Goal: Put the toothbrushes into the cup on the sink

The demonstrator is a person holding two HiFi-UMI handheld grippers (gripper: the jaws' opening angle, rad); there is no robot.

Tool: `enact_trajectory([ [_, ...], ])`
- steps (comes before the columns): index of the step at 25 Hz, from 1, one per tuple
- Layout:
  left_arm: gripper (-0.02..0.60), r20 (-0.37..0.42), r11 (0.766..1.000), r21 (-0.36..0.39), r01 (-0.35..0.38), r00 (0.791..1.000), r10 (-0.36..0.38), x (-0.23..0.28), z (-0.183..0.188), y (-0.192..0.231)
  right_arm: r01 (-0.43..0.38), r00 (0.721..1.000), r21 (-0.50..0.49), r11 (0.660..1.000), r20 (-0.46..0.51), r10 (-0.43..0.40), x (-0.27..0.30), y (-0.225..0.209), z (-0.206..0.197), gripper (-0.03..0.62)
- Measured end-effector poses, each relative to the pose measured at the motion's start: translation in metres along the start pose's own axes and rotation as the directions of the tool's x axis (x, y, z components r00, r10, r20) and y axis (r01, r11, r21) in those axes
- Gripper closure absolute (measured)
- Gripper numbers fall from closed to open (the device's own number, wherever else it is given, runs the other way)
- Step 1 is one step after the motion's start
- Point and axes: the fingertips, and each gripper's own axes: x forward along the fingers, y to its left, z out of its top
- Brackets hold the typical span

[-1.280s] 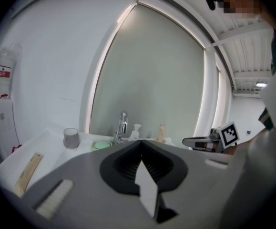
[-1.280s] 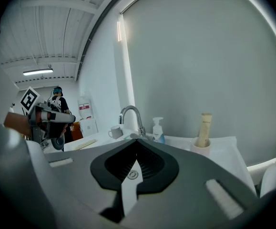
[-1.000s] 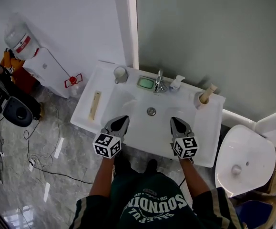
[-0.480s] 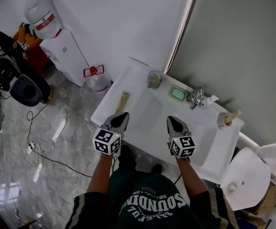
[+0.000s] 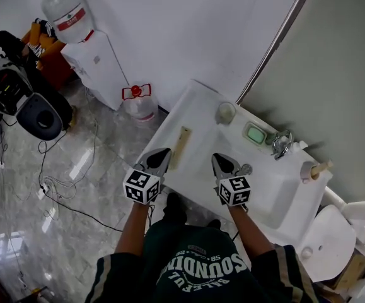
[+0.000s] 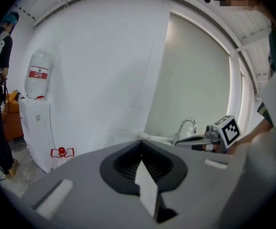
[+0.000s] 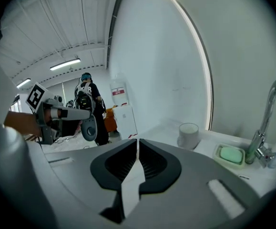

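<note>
A pale wooden toothbrush (image 5: 181,146) lies on the left ledge of the white sink (image 5: 198,106). A white cup (image 5: 225,112) (image 7: 189,134) stands at the sink's back left corner. My left gripper (image 5: 162,153) (image 6: 140,143) hovers over the sink's front left edge, just left of the toothbrush, jaws shut and empty. My right gripper (image 5: 219,159) (image 7: 138,140) is over the front of the basin, jaws shut with nothing between them. Neither touches the toothbrush.
A green soap dish (image 5: 256,133) (image 7: 230,154) and faucet (image 5: 282,142) (image 7: 266,123) sit behind the basin. A wooden handle (image 5: 321,167) sticks out of a holder at the far right. A water dispenser (image 5: 87,43), jug (image 5: 138,103) and toilet (image 5: 324,242) surround the sink.
The head view has swung left, so the sink now sits further right and tilted. Both grippers stay shut above the front edge; the right one now stands nearer the left one.
</note>
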Motion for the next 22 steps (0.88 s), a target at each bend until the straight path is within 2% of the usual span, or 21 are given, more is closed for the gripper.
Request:
enact_trajectory([
  [3,0.531,-0.009,1.0,-0.01,0.009,1.0,-0.009,-0.002,-0.004,0.015,-0.002,0.999,0.025,1.0,-0.045,0.003,0.021,0.013,-0.012,0.585],
  [6,0.531,-0.02,1.0,-0.019,0.016,1.0,-0.016,-0.002,-0.011,0.028,-0.001,0.997,0.084,0.996,-0.08,0.007,0.041,0.022,-0.024,0.511],
  [11,0.531,-0.023,0.999,-0.041,0.022,0.999,-0.023,-0.001,-0.017,0.047,0.003,0.986,0.152,0.988,-0.162,0.022,0.072,0.035,-0.042,0.456],
  [16,0.531,-0.023,0.998,-0.054,0.024,0.999,-0.026,0.0,-0.017,0.065,0.04,0.965,0.214,0.976,-0.261,0.018,0.102,0.034,-0.062,0.447],
  [22,0.531,-0.024,0.996,-0.085,0.005,1.0,-0.007,-0.006,-0.028,0.088,0.098,0.934,0.245,0.965,-0.357,-0.004,0.142,0.03,-0.082,0.447],
])
